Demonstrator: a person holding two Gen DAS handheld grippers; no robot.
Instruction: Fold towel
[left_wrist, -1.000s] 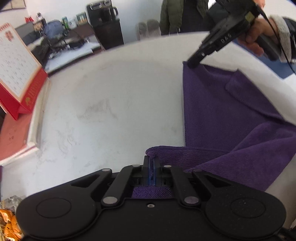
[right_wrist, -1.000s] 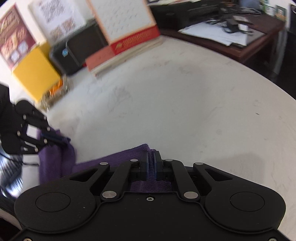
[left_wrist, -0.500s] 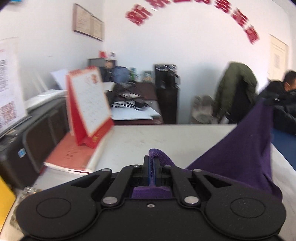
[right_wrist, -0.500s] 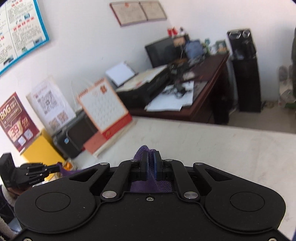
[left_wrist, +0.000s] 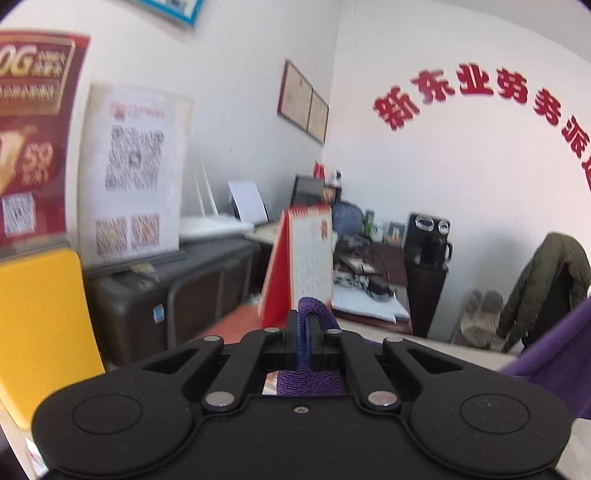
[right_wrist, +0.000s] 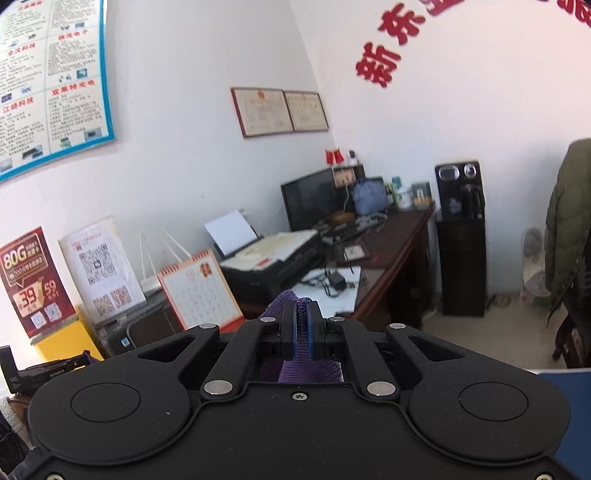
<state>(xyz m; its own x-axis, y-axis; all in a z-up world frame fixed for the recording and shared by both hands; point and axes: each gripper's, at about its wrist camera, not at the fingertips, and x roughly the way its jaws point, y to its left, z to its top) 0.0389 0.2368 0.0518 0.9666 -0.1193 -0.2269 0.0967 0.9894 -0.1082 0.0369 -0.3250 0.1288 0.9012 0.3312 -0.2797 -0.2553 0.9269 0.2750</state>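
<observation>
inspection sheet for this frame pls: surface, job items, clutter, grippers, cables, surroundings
Surface: pale tabletop, only a strip showing behind the left gripper.
Job's things: purple towel, lifted, draping at the right of the left view.
Clutter: red desk calendar, yellow box.
Grippers: left gripper shut on a towel fold; right gripper shut on the towel as well.
Cables: a cable and adapter on the far desk; nothing seen by the towel.
Surroundings: office with printer, monitor, water dispenser, wall posters.
</observation>
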